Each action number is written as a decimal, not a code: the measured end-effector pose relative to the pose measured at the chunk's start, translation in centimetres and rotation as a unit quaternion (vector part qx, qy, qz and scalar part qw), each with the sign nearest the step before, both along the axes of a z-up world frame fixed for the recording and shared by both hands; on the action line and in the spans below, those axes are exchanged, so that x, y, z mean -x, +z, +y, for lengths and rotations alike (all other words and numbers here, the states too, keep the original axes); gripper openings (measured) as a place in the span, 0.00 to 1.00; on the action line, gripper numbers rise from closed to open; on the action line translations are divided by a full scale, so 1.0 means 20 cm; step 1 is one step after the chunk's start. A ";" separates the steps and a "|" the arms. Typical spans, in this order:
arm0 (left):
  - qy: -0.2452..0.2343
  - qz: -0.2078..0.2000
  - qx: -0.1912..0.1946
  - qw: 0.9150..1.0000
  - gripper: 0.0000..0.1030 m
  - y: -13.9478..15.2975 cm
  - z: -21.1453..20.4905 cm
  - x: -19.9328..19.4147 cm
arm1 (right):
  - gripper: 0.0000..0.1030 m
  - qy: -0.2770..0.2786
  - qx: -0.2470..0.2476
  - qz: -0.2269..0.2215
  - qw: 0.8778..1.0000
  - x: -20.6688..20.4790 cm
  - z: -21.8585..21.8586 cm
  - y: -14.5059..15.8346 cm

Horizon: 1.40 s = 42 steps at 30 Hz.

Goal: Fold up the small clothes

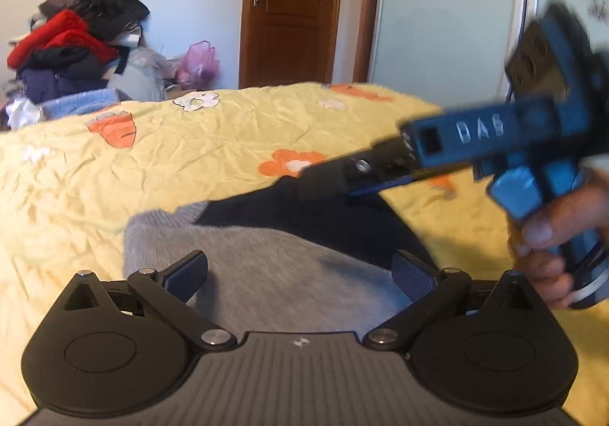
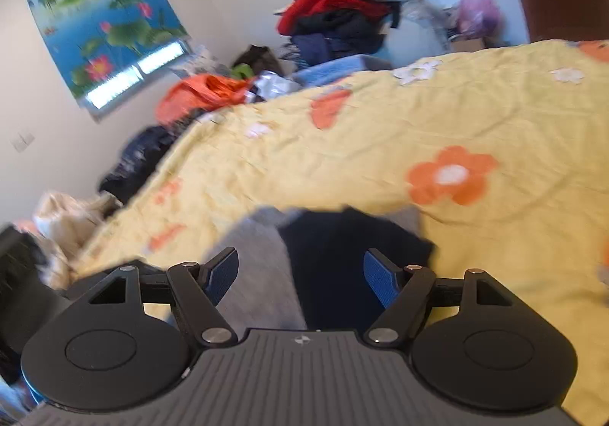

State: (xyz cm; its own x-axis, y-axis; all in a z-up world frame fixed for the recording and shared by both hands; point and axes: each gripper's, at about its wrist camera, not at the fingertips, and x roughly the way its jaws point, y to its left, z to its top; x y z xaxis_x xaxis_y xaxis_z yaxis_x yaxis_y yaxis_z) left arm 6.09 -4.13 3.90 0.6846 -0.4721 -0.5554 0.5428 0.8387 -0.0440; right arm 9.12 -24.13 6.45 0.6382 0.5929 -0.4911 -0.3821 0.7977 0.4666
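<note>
A small grey garment [image 1: 266, 273] with a dark navy part [image 1: 323, 213] lies on the yellow flowered bedspread [image 1: 152, 159]. My left gripper [image 1: 300, 273] is open just above the grey cloth. My right gripper comes in from the right of the left wrist view, its fingers [image 1: 361, 178] over the navy part. In the right wrist view my right gripper [image 2: 300, 277] is open over the grey cloth [image 2: 259, 258] and the navy part [image 2: 342, 258]. Nothing is held in either gripper.
A heap of clothes [image 1: 72, 41] and a pink bag [image 1: 200, 62] stand beyond the bed's far edge. A wooden door [image 1: 293, 7] and a wardrobe [image 1: 449, 15] are behind. Orange and dark clothes [image 2: 201, 94] lie off the bed's left side.
</note>
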 end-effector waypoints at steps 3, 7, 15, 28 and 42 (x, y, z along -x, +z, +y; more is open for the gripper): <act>0.004 0.019 -0.029 0.999 1.00 -0.05 -0.02 -0.08 | 0.69 0.000 0.003 0.034 0.999 -0.12 0.04 -0.06; -0.003 0.002 -0.049 0.999 1.00 -0.13 -0.01 -0.07 | 0.55 -0.045 0.111 0.037 0.992 -0.18 0.07 -0.21; 0.017 0.017 -0.014 1.000 1.00 0.01 0.06 0.04 | 0.52 -0.045 0.101 0.013 0.994 -0.04 0.00 -0.04; 0.057 0.112 0.175 0.977 1.00 -0.01 0.57 0.64 | 0.61 -0.020 0.088 -0.048 0.995 0.94 -0.16 0.00; -0.008 0.102 0.151 0.983 1.00 -0.03 0.37 0.69 | 0.63 0.048 0.088 -0.104 0.989 1.07 0.01 -0.03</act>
